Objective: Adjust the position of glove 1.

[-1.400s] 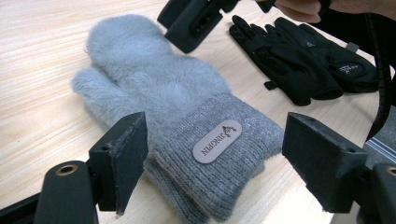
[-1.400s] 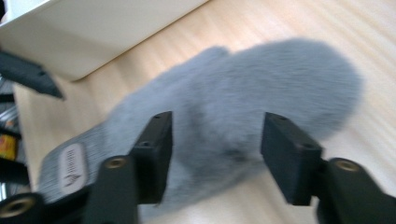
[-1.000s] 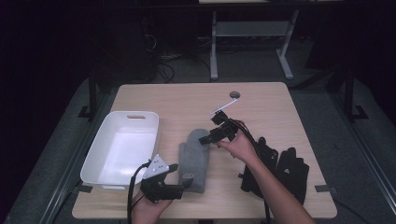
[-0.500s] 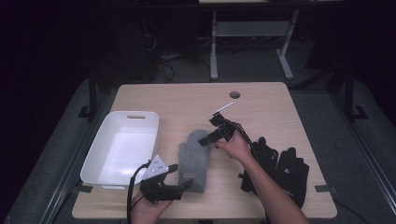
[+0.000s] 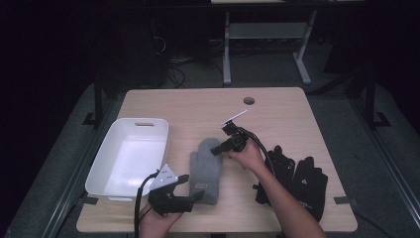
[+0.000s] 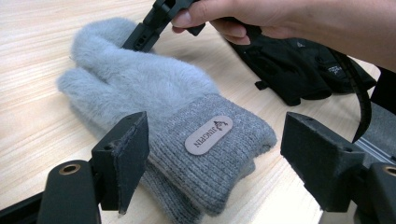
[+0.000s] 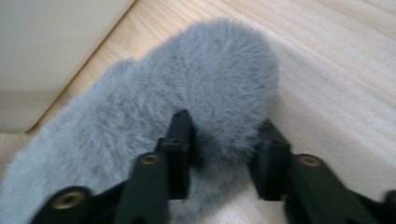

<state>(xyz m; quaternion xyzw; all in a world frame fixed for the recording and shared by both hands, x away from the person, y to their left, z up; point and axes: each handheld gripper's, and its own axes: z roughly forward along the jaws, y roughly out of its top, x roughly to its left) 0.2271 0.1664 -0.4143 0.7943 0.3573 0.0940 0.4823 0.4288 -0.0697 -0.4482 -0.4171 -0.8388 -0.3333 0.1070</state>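
Right tool [image 5: 216, 150] has just been closing and now pinches the grey mitten's [image 5: 206, 167] fingertip end, beside the white tub [image 5: 97, 171]; I judge lifting follows. Left tool [image 5: 199, 196] stands spread astride the cuff.

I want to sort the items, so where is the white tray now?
In the high view the white tray sits on the table's left side, left of the grey mitten and just beyond the left gripper.
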